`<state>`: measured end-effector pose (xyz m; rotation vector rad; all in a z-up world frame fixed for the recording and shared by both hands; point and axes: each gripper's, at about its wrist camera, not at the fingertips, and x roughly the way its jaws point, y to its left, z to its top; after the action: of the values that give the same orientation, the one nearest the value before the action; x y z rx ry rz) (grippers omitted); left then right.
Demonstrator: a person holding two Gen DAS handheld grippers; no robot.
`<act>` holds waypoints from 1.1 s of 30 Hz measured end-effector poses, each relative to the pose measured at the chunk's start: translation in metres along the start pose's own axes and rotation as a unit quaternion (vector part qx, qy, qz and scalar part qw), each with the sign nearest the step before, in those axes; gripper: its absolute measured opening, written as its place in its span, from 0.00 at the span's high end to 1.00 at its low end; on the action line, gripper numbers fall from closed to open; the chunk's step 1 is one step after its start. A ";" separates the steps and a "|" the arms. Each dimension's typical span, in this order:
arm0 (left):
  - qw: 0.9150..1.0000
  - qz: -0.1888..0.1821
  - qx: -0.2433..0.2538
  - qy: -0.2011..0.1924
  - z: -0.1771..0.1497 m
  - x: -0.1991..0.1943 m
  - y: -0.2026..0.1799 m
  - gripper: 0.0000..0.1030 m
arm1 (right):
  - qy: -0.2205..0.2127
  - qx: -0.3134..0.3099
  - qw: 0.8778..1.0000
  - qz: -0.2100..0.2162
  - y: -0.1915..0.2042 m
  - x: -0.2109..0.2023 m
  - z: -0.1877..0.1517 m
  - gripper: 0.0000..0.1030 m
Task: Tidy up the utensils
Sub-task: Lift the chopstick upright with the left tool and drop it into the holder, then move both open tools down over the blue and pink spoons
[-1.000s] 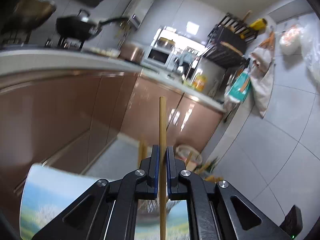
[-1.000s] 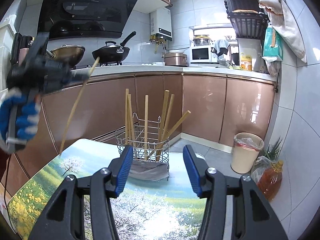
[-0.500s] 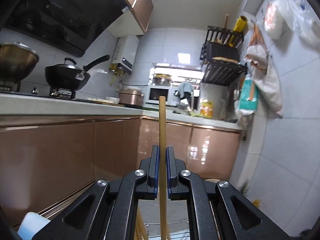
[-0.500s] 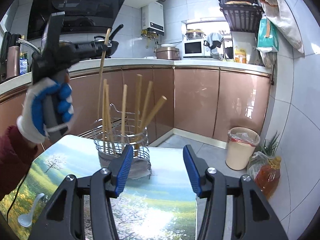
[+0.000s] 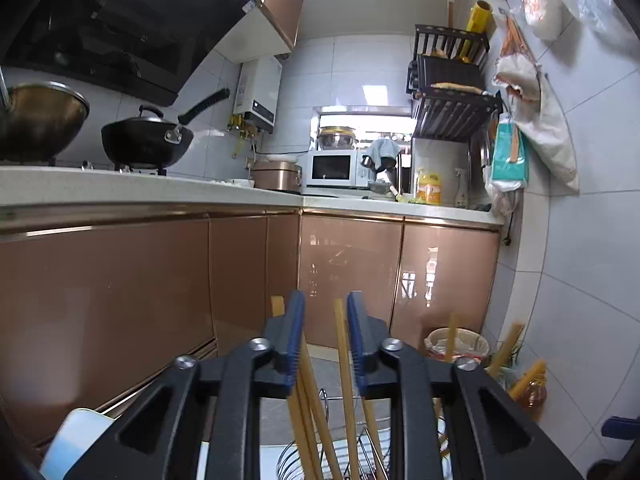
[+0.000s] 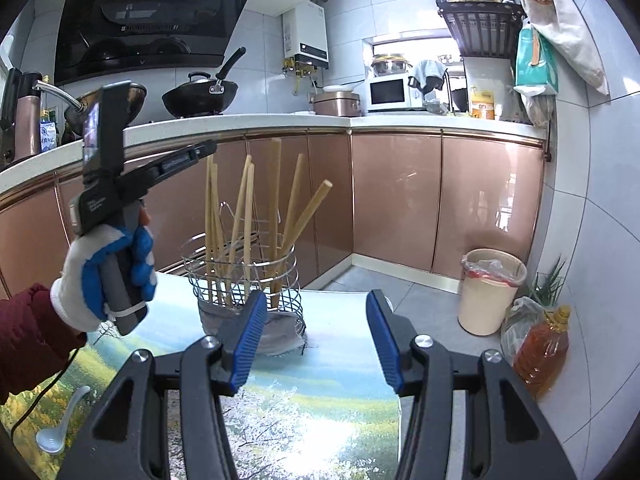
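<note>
A wire utensil basket (image 6: 240, 280) stands on the table and holds several wooden chopsticks (image 6: 248, 220) upright. My left gripper (image 5: 322, 312) is open just above the basket, and a chopstick (image 5: 344, 360) stands loose between its jaws with its lower end in the basket (image 5: 320, 456). In the right wrist view the left gripper (image 6: 200, 152) hovers at the chopstick tops, held by a gloved hand (image 6: 104, 276). My right gripper (image 6: 316, 320) is open and empty, in front of the basket above the table.
The table (image 6: 340, 360) has a landscape-print cover. A white spoon (image 6: 56, 428) lies at its near left. A bin (image 6: 490, 290) and an oil bottle (image 6: 542, 348) stand on the floor at right. Brown cabinets (image 6: 400, 200) and a counter run behind.
My left gripper opened and let go of the chopstick, which dropped into the basket. The left gripper moved over the basket. The right gripper stayed open and shifted slightly.
</note>
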<state>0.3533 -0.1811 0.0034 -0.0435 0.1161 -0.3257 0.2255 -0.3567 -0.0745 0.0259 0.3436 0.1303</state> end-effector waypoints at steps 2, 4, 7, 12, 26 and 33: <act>1.000 0.000 0.002 -0.002 0.012 -0.022 0.004 0.70 | -0.003 0.001 1.000 -0.002 0.004 -0.012 0.004 0.52; 1.000 -0.002 0.001 0.005 0.022 -0.042 0.009 0.62 | -0.004 0.001 1.000 -0.002 0.009 -0.023 0.009 0.52; 0.999 -0.005 0.001 0.035 0.034 -0.076 0.019 0.53 | -0.005 0.001 1.000 0.005 0.019 -0.046 0.015 0.52; 0.995 -0.006 -0.010 0.095 0.033 -0.137 0.043 0.40 | 0.006 0.002 1.000 0.017 0.041 -0.084 0.016 0.51; 0.975 0.045 -0.039 0.213 -0.023 -0.270 0.101 0.29 | 0.056 0.021 0.998 0.037 0.100 -0.152 -0.022 0.47; 0.971 0.084 -0.064 0.216 -0.049 -0.321 0.112 0.29 | 0.071 0.031 0.996 0.032 0.116 -0.176 -0.043 0.47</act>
<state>0.0814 0.0274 -0.0175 -0.0907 0.5701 -0.1541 0.0329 -0.2651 -0.0510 0.0901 0.4893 0.1857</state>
